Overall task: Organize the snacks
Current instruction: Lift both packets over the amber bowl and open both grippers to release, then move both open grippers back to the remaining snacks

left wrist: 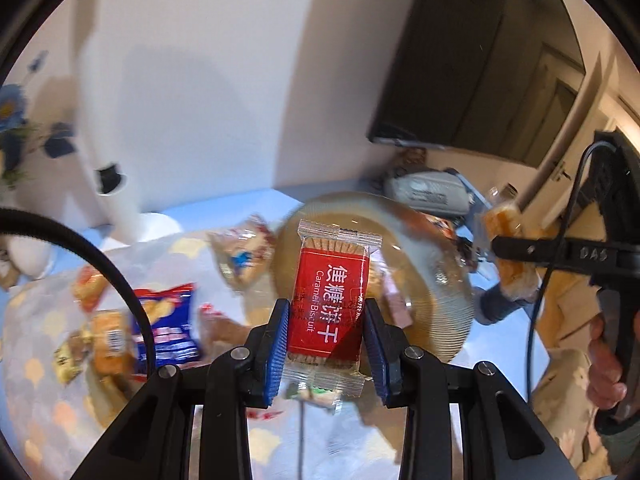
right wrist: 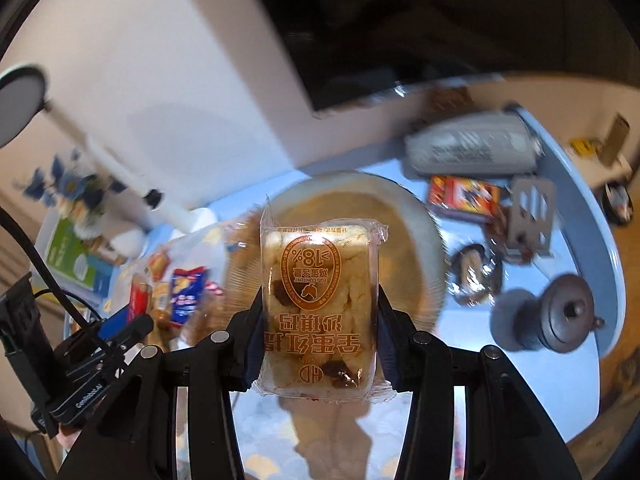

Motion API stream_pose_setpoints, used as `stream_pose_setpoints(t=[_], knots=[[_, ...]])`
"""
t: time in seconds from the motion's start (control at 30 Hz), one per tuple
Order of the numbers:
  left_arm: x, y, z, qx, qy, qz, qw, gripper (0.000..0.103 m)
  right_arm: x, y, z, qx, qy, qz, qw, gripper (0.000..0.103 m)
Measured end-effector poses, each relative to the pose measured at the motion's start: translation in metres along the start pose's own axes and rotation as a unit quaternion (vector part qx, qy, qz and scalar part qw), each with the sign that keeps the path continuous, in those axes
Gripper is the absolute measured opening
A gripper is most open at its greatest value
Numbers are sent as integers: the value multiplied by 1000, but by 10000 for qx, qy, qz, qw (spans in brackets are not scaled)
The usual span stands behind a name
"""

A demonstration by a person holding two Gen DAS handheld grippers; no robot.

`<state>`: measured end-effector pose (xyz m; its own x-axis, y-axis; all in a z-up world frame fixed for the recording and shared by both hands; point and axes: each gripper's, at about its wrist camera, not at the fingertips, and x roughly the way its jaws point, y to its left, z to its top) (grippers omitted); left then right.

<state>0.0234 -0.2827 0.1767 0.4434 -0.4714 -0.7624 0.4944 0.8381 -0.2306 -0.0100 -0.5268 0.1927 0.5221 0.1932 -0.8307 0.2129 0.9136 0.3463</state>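
Your left gripper (left wrist: 326, 336) has its jaws closed partway on a red caramel biscuit packet (left wrist: 330, 300), pinched by its two long edges, with its top end standing clear above the pads. Your right gripper (right wrist: 320, 336) has its jaws somewhat wider, clamped on a clear-wrapped egg cake (right wrist: 320, 304), also held by its sides. Both packets hang above the ribbed amber glass bowl (left wrist: 440, 280), which sits on the pale blue bench (right wrist: 580, 280) just right of the loose pile of snacks (left wrist: 160, 320) on the patterned bag.

Watch the grip first. Both wrappers are slick film and the pads hold only the lower half of each, so a quick swing or a roll of the wrist could, I judge, let a packet slide or twist out before it is over the bowl. The cake is soft; squeeze harder and you will likely crush it. If you let go while tilted, the biscuit may hit the bowl's rim and skid onto the bench.

Your two hands are close together: in the left view the right gripper crosses the right edge with its cable trailing, so lowering both at once risks a clash over the bowl.

Around the bowl: a small dark teapot (right wrist: 560, 320) at near right, a wrapped dark snack (right wrist: 476, 276) beside it, a red box (right wrist: 464, 196) and a grey pouch (right wrist: 472, 148) farther back, and a white lamp stand (left wrist: 120, 184) with blue flowers (left wrist: 16, 120) at far left.
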Motion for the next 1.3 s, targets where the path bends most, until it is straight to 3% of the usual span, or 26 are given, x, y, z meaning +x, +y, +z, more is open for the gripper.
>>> stream_pose_setpoints(t=[0.23,0.27,0.33,0.4,0.57,0.83,1.13,1.3], knots=[[56,-32,21,248,541,-74,9982,35,48,-20,2,378,697,39,9968,47],[62,-31,22,184,666,-147,9975,39,55,-19,4,408,783,5,9961,48],[73,-28,23,-71,838,-300,9960,65,64,-20,6,466,906,-80,9948,60],[70,-22,22,-260,734,-329,9964,69,63,-23,5,506,930,-43,9944,63],[46,0,18,-548,508,-133,9971,69,51,-25,-2,399,838,-11,9957,64],[-25,48,-16,-968,17,708,9928,69,53,10,-16,-88,884,247,9957,64],[-102,141,-77,-1993,-173,1696,9650,69,65,86,-34,-870,1007,803,9879,64],[-119,199,-104,-2348,-76,1851,9542,69,78,131,-46,-1010,1102,866,9850,64]])
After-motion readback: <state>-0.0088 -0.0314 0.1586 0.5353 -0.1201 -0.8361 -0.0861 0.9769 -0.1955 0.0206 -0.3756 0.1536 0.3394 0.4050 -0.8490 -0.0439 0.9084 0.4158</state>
